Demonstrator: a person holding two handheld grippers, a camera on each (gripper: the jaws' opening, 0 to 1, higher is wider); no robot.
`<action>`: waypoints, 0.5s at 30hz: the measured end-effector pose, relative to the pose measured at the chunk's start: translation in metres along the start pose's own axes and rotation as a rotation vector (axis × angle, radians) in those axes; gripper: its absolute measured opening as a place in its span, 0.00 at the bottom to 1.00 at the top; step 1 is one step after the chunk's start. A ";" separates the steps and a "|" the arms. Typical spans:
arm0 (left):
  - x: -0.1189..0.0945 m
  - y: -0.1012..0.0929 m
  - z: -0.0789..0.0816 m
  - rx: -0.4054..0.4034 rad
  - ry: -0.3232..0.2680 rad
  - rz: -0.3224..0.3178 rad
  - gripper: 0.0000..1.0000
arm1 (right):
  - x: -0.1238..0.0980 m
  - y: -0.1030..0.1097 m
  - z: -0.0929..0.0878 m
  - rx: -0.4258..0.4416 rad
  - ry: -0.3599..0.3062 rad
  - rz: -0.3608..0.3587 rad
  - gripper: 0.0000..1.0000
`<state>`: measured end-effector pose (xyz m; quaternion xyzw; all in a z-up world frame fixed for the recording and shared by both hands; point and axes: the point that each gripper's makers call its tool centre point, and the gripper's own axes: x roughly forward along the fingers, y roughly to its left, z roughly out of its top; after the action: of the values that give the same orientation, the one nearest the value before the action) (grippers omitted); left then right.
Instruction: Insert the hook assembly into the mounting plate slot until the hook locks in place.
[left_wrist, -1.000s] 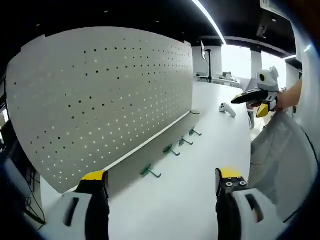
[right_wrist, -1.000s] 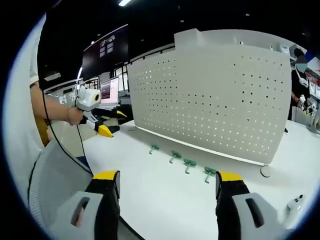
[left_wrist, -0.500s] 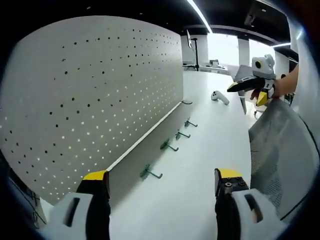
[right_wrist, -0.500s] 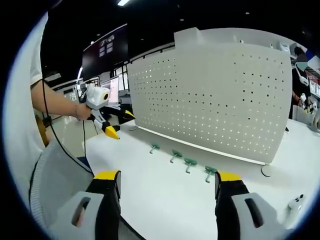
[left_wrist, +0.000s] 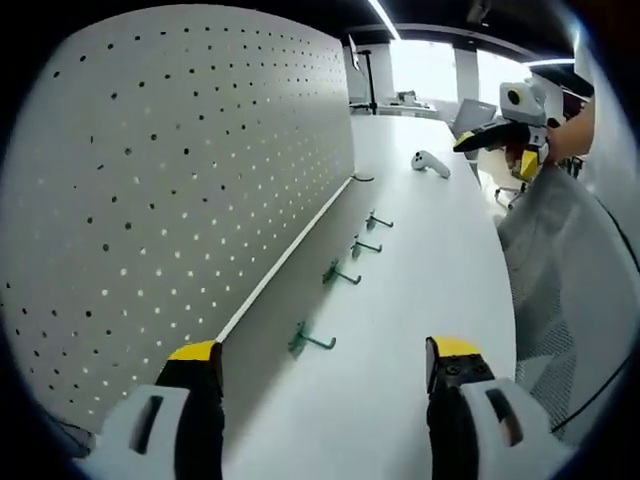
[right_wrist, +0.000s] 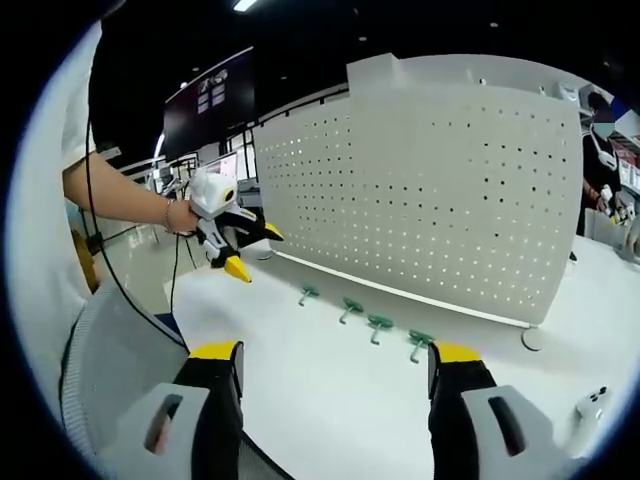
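In the left gripper view, the left gripper rises from the bottom of the frame with its jaws spread and nothing between them. Just beyond, four green hooks lie in a row on the white table along the foot of the pegboard, the nearest hook at lower centre. To do this step well, I judge the hand should close squarely on that hook's stem, keeping its base free for the slot. In the right gripper view, the right gripper sits low and also spread, empty, well back from the hooks.
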<state>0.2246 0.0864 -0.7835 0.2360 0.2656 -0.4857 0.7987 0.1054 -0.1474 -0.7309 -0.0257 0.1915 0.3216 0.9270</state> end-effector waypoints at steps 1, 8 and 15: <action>0.002 0.000 0.000 0.010 0.009 -0.009 0.86 | 0.000 0.000 0.000 0.000 0.000 0.000 0.73; 0.017 0.004 -0.002 0.043 0.047 -0.051 0.85 | 0.001 -0.001 -0.001 0.004 0.003 -0.001 0.73; 0.029 0.003 -0.008 0.104 0.112 -0.114 0.83 | 0.000 -0.004 -0.002 0.001 0.009 -0.006 0.73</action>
<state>0.2369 0.0734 -0.8080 0.2884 0.2971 -0.5295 0.7404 0.1070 -0.1505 -0.7331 -0.0274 0.1957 0.3189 0.9270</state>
